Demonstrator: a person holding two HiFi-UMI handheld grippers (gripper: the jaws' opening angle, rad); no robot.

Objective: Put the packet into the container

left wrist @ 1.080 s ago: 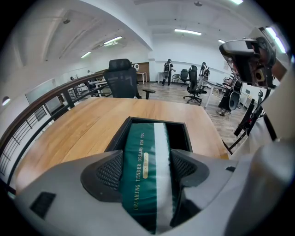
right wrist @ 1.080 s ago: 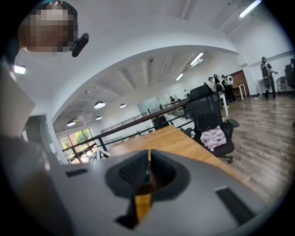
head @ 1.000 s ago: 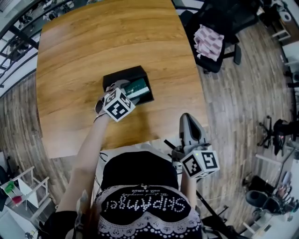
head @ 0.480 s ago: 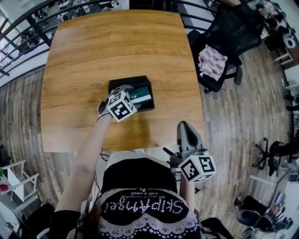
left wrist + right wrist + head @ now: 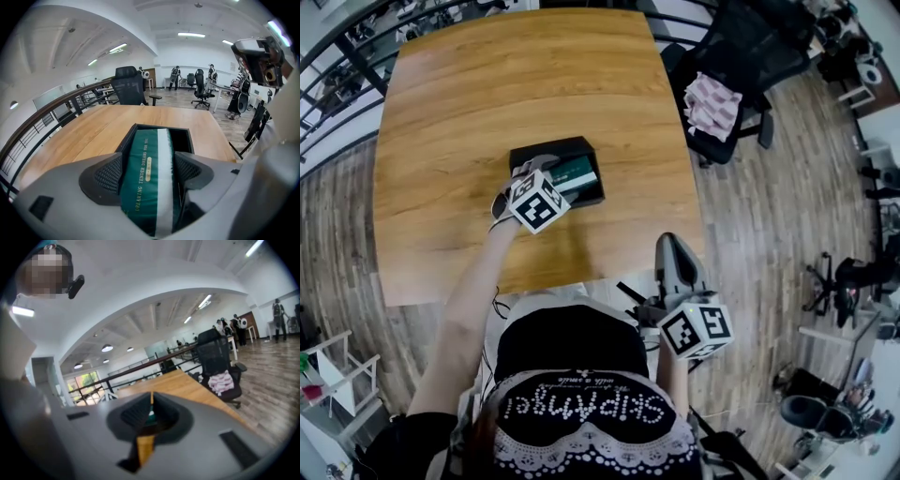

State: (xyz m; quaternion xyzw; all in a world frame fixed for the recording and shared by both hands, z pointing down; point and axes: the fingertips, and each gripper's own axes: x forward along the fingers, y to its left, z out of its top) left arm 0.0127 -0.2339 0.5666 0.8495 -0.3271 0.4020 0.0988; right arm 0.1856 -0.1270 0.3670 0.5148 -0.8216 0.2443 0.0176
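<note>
Packet (image 5: 147, 180): green with a white stripe, gripped across its width by the left hand-held gripper (image 5: 149, 171); far end inside the container (image 5: 183, 138), near end above the container's near rim
Long axis: parallel to the container's long sides and in line with the jaws; far end points at the container's far wall and seems to dip downward
Risk: if released here, the near end would likely stay propped on the container's near rim; pushing further forward could slide the container along the counter (image 5: 487, 84)
Right hand-held gripper (image 5: 151, 414): jaws almost together, holding nothing, well apart from the container, beyond the counter's near edge
</note>
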